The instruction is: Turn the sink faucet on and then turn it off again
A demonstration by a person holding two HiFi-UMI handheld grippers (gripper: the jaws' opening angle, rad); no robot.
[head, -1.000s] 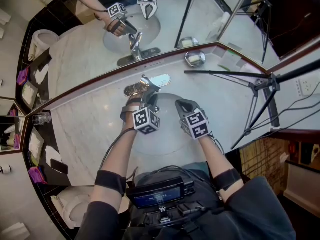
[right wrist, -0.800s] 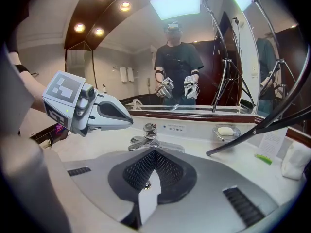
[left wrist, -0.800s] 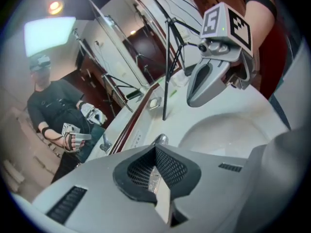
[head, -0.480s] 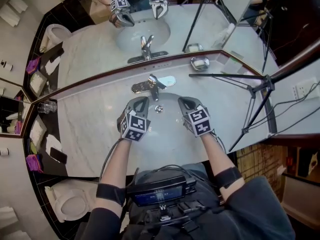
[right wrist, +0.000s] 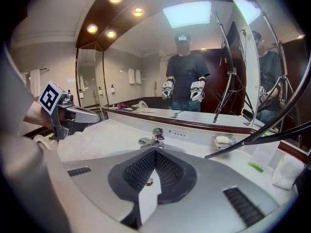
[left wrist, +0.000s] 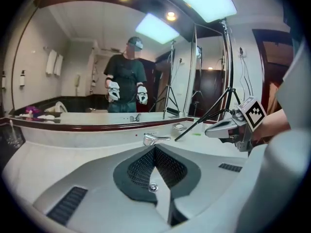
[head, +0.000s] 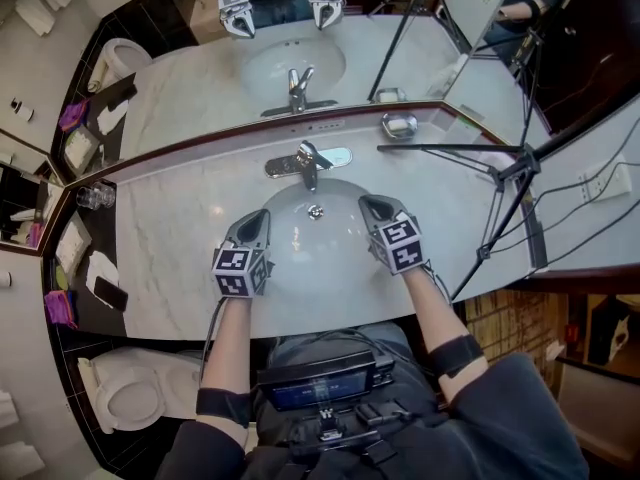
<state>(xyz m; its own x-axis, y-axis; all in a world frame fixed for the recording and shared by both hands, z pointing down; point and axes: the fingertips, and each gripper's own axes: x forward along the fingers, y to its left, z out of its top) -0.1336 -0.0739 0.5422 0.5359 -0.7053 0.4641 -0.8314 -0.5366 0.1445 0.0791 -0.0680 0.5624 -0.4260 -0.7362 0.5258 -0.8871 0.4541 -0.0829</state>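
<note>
The chrome faucet (head: 307, 160) stands at the back of the white sink basin (head: 330, 268), and no stream of water shows under its spout. My left gripper (head: 258, 215) hovers over the basin's left rim, shut and holding nothing, well back from the faucet. My right gripper (head: 370, 204) hangs over the right rim, also shut and holding nothing. In the left gripper view the faucet (left wrist: 154, 139) sits beyond the closed left gripper (left wrist: 155, 152), with the right gripper (left wrist: 228, 127) off to the right. In the right gripper view the faucet (right wrist: 154, 139) lies ahead of the right gripper (right wrist: 154, 155).
A mirror (head: 300, 48) runs behind the marble counter (head: 180, 258). A soap dish (head: 398, 125) sits right of the faucet. Black tripod legs (head: 500, 173) cross the counter's right side. A glass (head: 95, 196) and a phone (head: 107, 293) lie at left, with a toilet (head: 130, 403) below.
My left gripper has left the faucet lever, drawn back toward the person and leftward, rolled over, and its jaws have closed. The right gripper has lifted slightly.
</note>
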